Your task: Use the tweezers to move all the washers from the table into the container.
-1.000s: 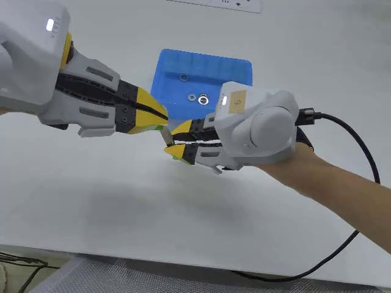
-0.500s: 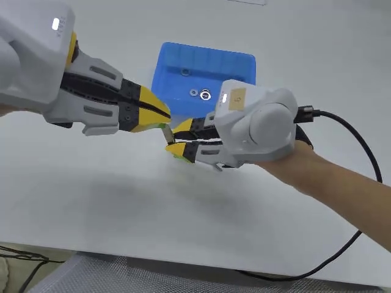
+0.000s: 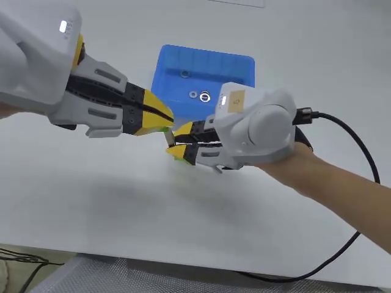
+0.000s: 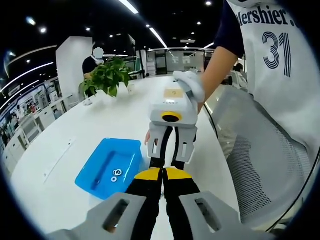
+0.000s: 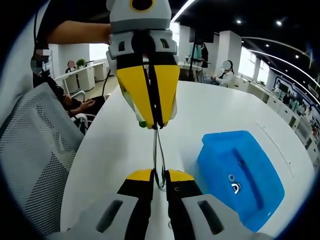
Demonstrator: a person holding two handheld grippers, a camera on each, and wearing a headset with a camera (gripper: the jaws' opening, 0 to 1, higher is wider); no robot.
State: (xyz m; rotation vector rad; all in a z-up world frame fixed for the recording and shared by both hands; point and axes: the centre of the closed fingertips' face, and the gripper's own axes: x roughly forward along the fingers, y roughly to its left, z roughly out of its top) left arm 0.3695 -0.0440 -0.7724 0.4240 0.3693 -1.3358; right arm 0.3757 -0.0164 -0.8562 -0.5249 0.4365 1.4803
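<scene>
The white tabletop point(image 3: 122, 201) carried the blue container point(image 3: 208, 55) toward its far edge. Above it the left tool point(image 3: 165, 119) and right tool point(image 3: 174, 141) met tip to tip, each pinching one end of the tweezers point(image 5: 158, 150). These were probably light, springy, slick steel, best gripped across the flat arms. The washers point(image 3: 198, 96) lay inside the container

Black cable point(image 3: 333, 118) loops off to your right. Leafy potted plant point(image 4: 106, 77) stands far down the room. Grey mesh chair point(image 4: 250, 165) beside you. Your white jersey point(image 4: 280, 55) reads 31.
</scene>
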